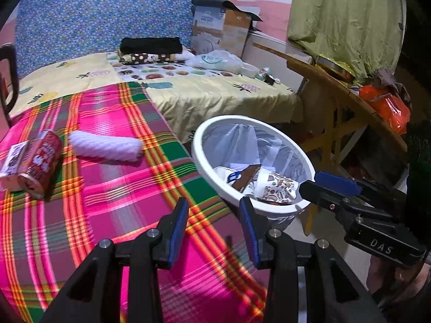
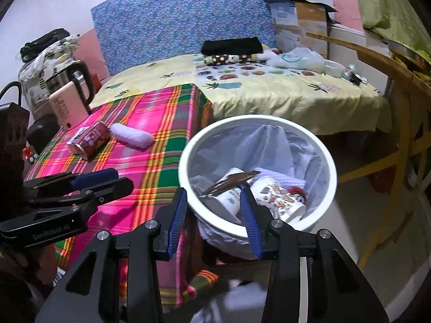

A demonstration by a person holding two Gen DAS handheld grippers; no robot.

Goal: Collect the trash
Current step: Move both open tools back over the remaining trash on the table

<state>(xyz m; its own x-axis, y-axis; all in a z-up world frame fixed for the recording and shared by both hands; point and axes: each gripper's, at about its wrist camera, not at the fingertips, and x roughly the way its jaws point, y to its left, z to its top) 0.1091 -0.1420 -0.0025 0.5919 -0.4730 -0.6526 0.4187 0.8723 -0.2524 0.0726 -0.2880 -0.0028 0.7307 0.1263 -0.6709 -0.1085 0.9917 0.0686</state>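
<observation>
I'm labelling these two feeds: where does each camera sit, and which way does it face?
Left wrist: rides the left claw, aimed down across the plaid cloth; right claw shows at right.
Right wrist: rides the right claw, over the bin; left claw shows at left.
Shared: bin, red can, bed.

A bed [image 1: 204, 94] in yellow fruit-print sheets, blue headboard [image 1: 107, 13] behind — pink walls [image 1: 272, 13].

The scene is being viewed from two wrist cameras angled downward, close over the plaid worktop [image 1: 113, 210] edge. The white bin [image 1: 200, 158], red can [image 2: 89, 140] and bed [image 2: 269, 91] are being shared by both views.
</observation>
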